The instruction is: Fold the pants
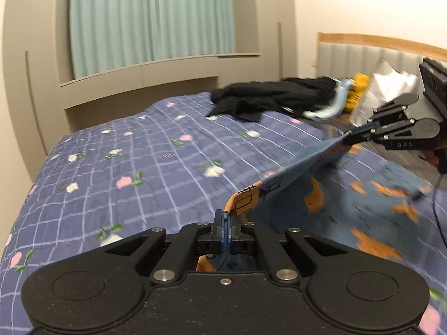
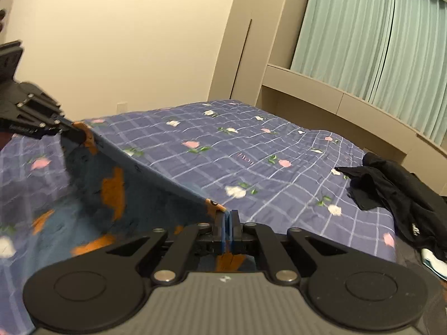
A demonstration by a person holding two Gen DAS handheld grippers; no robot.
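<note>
While the pants (image 1: pixel 293 173) hang stretched above the bed (image 1: pixel 117 162), each gripper pinches one end of their top edge. The left gripper (image 1: pixel 225 217) has its blue pads pressed together on an orange-and-blue corner; the right gripper (image 1: pixel 349 136) clamps the far corner the same way. The rest of the fabric drapes down blurred onto the checked floral cover. Dark clothes (image 1: pixel 268 95) lie heaped near the headboard (image 1: pixel 357 53), well apart from the pants.

two claws (image 1: pixel 225 217), one pants (image 1: pixel 296 167), one bed (image 1: pixel 139 162)
</note>
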